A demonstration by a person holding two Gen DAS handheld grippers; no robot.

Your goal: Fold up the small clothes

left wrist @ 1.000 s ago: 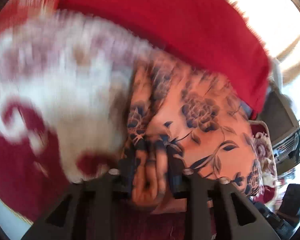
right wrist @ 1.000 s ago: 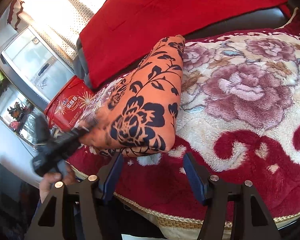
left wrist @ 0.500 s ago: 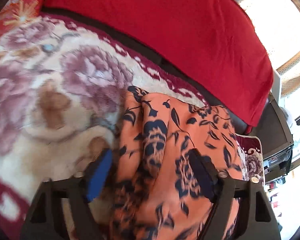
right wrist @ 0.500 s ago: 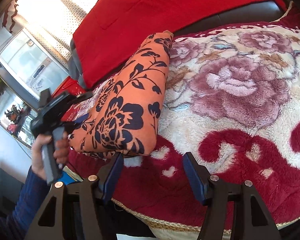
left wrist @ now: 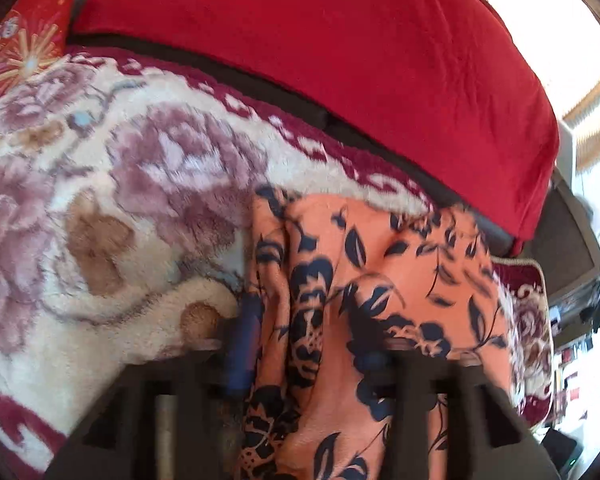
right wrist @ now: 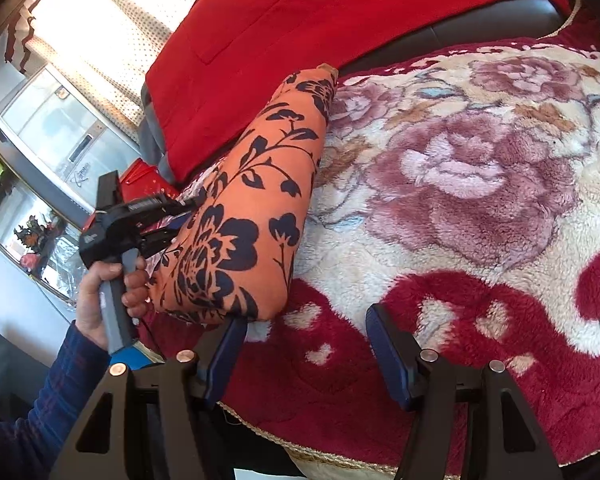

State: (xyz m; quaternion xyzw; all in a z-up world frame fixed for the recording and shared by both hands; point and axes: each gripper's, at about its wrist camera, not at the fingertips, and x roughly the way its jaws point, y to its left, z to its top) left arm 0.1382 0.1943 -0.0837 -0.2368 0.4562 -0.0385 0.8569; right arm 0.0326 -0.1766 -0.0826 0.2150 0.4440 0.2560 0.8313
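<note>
An orange garment with dark blue flowers (left wrist: 380, 280) lies folded in a long strip on the plush floral blanket (left wrist: 100, 200). My left gripper (left wrist: 310, 352) straddles its near end. The jaws stand apart, with cloth lying loosely between the blue pads (left wrist: 244, 340). In the right wrist view the same garment (right wrist: 252, 216) lies at the blanket's left side. A hand (right wrist: 100, 292) holds the left gripper (right wrist: 168, 220) against its left edge, fingertips hidden behind the cloth. My right gripper (right wrist: 306, 344) is open over the red blanket border, just right of the garment's near end, with nothing in it.
A red cushion (right wrist: 300, 20) lies along the back against a dark sofa. A red tin (left wrist: 16, 52) sits at the far left corner. A silver appliance (right wrist: 52, 132) and a curtained window lie beyond the left side. The blanket's gold-trimmed front edge (right wrist: 340, 456) is close to me.
The left gripper was pinching a bunched fold of the garment a second ago; its jaws have since spread and the cloth lies flatter between them. The right gripper stays put.
</note>
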